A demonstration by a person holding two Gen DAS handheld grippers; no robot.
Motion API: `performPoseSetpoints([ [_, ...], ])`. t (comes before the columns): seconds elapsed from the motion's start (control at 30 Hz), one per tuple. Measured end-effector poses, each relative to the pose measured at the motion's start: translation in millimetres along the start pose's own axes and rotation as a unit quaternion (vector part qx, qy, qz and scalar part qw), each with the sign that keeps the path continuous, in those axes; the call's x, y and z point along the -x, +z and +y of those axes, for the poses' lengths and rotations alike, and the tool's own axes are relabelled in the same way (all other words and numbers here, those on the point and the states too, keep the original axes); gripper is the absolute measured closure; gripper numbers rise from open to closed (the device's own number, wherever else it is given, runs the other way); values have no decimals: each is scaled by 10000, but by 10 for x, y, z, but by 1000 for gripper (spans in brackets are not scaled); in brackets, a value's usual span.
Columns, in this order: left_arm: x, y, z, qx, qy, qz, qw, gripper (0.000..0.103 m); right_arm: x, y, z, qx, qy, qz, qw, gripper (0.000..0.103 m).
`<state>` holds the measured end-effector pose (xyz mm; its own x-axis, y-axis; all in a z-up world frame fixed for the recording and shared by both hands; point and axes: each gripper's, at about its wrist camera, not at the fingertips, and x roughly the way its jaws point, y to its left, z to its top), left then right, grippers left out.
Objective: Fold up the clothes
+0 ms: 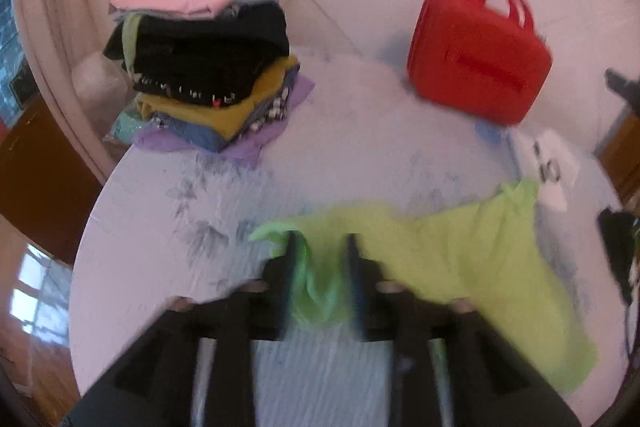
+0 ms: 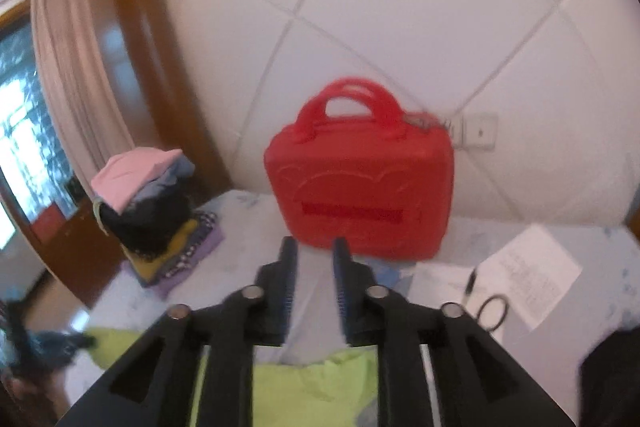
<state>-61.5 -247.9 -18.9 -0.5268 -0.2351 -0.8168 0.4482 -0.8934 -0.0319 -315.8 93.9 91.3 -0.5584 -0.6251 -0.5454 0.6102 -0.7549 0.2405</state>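
Note:
A lime-green garment lies spread on the white table, reaching to the right. My left gripper has a bunched fold of this garment between its fingers, with the jaws partly apart around the cloth. In the right wrist view the same garment lies under and behind my right gripper, which is open and empty and raised above the table, facing a red case. A stack of folded clothes with a pink piece on top stands at the table's far left, and it also shows in the right wrist view.
A red hard case with handles stands at the back against the tiled wall, also in the left wrist view. Papers, a pen and scissors lie at the right. The round table's edge curves at the left.

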Motion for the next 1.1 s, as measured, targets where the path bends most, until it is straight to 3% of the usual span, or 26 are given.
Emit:
performPoseSetpoints([
  [0.07, -30, -70, -30, -56, -122, 76, 9999, 25, 41, -243, -96, -178, -22, 222, 9996, 57],
  [0.13, -62, -112, -72, -120, -275, 195, 9994, 25, 97, -560, -234, -387, -93, 524, 9978, 41],
  [0.33, -326, 73, -733, -709, -850, 645, 9918, 25, 521, -1707, -844, -1393, -700, 1416, 9776, 41],
  [0.47, -640, 258, -1596, -1418, -1171, 937, 9785, 25, 956, -2438, -1128, -2142, -968, 1873, 9538, 41],
  [0.63, -958, 395, -2770, -2168, -1370, 1016, 9612, 25, 1416, -2992, -1295, -2836, -1125, 2016, 9307, 41],
  [0.73, -1198, 434, -3383, -2492, -1218, 1001, 9555, 25, 1604, -3201, -1326, -3014, -1274, 2090, 9216, 39],
  [0.87, -1599, 438, -3877, -2789, -733, 1064, 9516, 25, 1775, -3345, -1330, -3091, -1435, 2095, 9165, 37],
  [0.93, -1790, 387, -3955, -2901, -377, 1176, 9490, 25, 1813, -3366, -1307, -3124, -1411, 2097, 9157, 33],
  [0.97, -1860, 358, -3966, -2951, -228, 1220, 9474, 28, 1829, -3378, -1294, -3125, -1403, 2105, 9156, 25],
  [1.0, -1884, 331, -3959, -2976, -200, 1213, 9468, 39, 1826, -3390, -1270, -3108, -1382, 2123, 9161, 19],
  [1.03, -1901, 304, -3949, -2996, -194, 1195, 9464, 41, 1823, -3402, -1246, -3092, -1359, 2140, 9166, 11],
  [1.1, -1922, 277, -3921, -2996, -211, 1197, 9463, 42, 1802, -3420, -1201, -3079, -1267, 2147, 9182, 11],
])
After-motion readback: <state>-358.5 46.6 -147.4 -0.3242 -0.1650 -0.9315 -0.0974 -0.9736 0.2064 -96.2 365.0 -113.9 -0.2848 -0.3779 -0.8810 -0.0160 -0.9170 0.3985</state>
